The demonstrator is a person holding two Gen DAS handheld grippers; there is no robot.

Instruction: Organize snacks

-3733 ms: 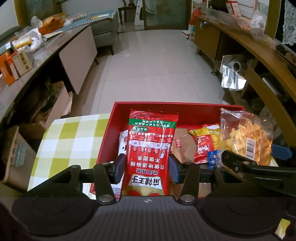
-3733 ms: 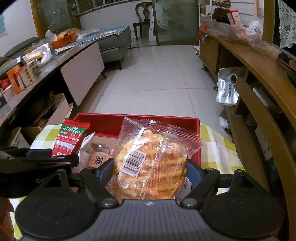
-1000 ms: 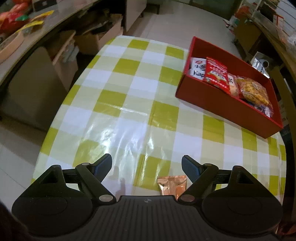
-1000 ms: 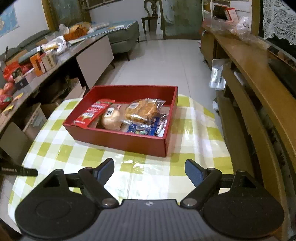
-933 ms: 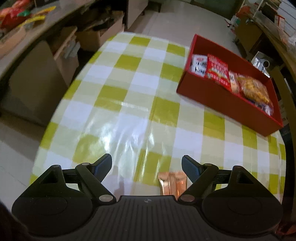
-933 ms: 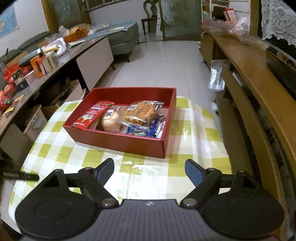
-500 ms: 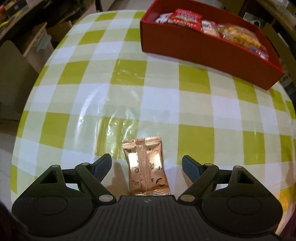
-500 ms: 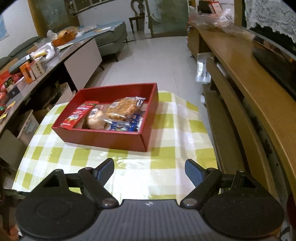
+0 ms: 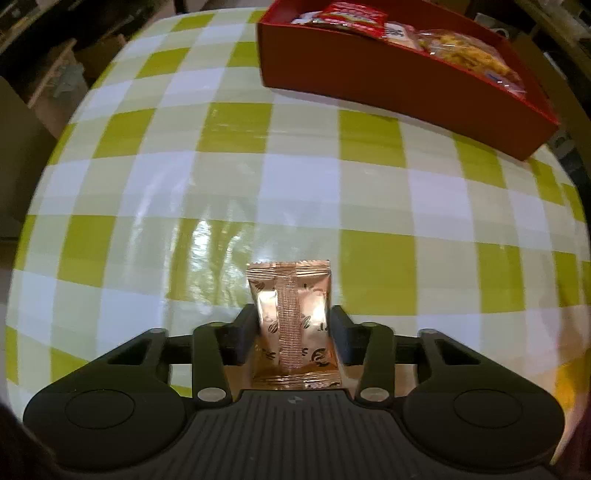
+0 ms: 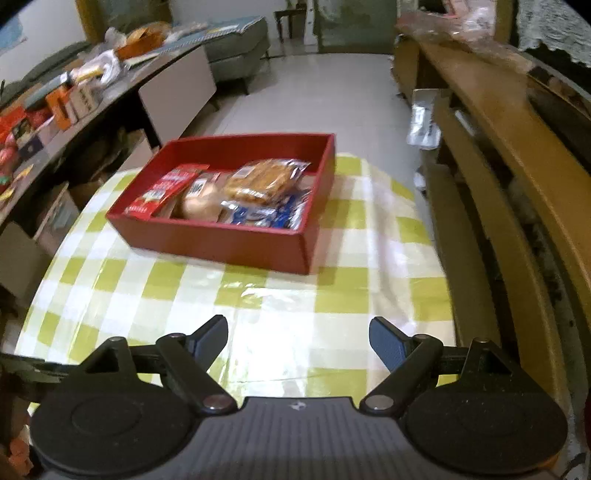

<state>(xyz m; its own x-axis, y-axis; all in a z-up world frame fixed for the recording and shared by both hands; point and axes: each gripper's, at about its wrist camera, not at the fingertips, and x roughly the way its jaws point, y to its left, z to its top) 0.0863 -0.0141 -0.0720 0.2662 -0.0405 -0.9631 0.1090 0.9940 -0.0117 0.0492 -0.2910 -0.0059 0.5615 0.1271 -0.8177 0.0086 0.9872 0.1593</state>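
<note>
My left gripper (image 9: 293, 325) is shut on a small copper-coloured snack packet (image 9: 291, 325) at the near edge of the green-and-white checked table (image 9: 236, 184). The red box (image 9: 399, 81) lies at the far right in the left wrist view, holding a red snack packet (image 9: 351, 13) and a clear bag of yellow crackers (image 9: 469, 51). In the right wrist view the red box (image 10: 221, 236) holds several snacks, among them the cracker bag (image 10: 262, 181). My right gripper (image 10: 297, 338) is open and empty above the table, well short of the box.
A long cluttered counter (image 10: 55, 110) runs along the left. A wooden shelf unit (image 10: 517, 166) stands close on the right of the table. A grey sofa (image 10: 236, 51) stands far back on the tiled floor.
My left gripper has closed its jaws on the copper packet, which lay between the open jaws half a second ago. My right gripper has drawn a little nearer the box and stays open.
</note>
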